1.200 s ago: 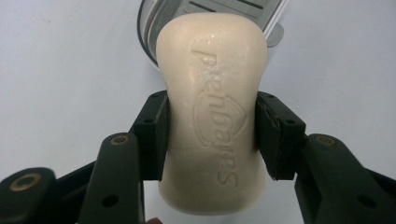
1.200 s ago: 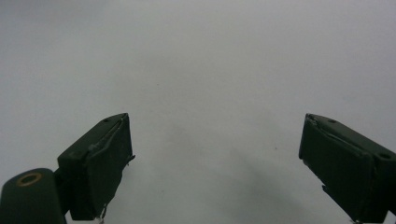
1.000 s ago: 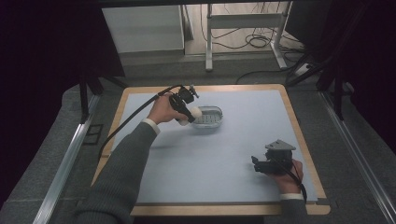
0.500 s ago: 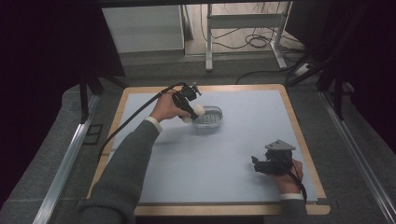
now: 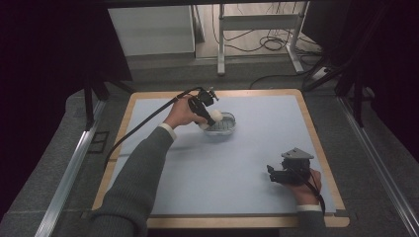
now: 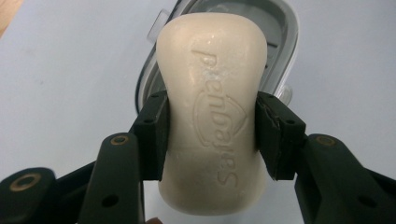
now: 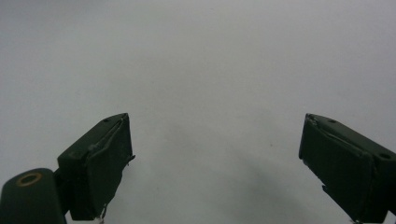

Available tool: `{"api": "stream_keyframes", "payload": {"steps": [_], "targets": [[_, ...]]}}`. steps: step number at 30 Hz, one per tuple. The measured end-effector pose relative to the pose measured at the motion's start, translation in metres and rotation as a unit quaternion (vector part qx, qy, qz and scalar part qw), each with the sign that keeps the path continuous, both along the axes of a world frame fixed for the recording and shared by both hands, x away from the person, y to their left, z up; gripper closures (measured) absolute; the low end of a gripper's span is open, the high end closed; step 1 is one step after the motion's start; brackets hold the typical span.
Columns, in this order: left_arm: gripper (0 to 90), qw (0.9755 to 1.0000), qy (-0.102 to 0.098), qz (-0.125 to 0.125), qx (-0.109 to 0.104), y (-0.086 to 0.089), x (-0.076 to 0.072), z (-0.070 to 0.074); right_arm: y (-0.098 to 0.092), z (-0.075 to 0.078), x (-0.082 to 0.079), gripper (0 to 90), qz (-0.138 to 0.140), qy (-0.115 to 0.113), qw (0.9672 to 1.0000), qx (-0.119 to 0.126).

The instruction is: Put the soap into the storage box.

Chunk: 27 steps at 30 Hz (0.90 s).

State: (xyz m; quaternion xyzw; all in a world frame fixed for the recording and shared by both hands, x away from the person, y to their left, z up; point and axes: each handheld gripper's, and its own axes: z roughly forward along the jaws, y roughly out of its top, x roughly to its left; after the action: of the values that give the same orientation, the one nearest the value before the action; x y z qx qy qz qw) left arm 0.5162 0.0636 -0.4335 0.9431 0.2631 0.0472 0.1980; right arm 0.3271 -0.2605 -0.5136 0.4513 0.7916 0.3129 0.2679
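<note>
A cream bar of soap [image 6: 212,112] with embossed lettering is clamped across its waist between my left gripper's [image 6: 210,135] black jaws. In the high view the soap [image 5: 216,116] hangs over the near-left rim of a clear plastic soap dish [image 5: 223,126] standing on the blue mat, held by the left gripper [image 5: 210,117]. The dish [image 6: 275,32] lies just beyond the soap in the left gripper view. My right gripper [image 5: 272,174] rests low at the mat's front right, its jaws wide apart [image 7: 215,163] over bare mat with nothing between them.
The blue mat [image 5: 247,163] covers a wooden-edged table [image 5: 316,143]. A black cable [image 5: 143,126] trails from the left gripper off the table's left side. Beyond the far edge are a floor, a white cabinet [image 5: 150,29] and metal table legs [image 5: 222,44].
The left gripper with the soap has shifted slightly towards the dish. The right gripper has stayed in place.
</note>
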Motion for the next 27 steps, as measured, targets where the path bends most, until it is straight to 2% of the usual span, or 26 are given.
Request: {"api": "stream_keyframes", "payload": {"steps": [2, 4, 13, 27], "targets": [[49.8, 1.0, -0.002, -0.002, 0.001, -0.003, 0.002, 0.0, 0.0, 0.0, 0.0, 9.3, -0.001, 0.0, 1.0, 0.001], [49.8, 1.0, 0.002, -0.004, -0.009, -0.004, 0.005, -0.002, 0.0, 0.0, 0.0, 9.3, -0.001, 0.001, 1.0, 0.0], [49.8, 0.9999, 0.003, -0.012, -0.008, -0.008, 0.01, -0.009, -0.003, -0.001, 0.0, 9.3, -0.004, 0.003, 1.0, 0.0], [49.6, 0.9998, 0.001, -0.02, 0.0, -0.014, 0.011, -0.019, -0.001, -0.003, 0.0, 9.3, -0.002, 0.005, 1.0, -0.002]]}}
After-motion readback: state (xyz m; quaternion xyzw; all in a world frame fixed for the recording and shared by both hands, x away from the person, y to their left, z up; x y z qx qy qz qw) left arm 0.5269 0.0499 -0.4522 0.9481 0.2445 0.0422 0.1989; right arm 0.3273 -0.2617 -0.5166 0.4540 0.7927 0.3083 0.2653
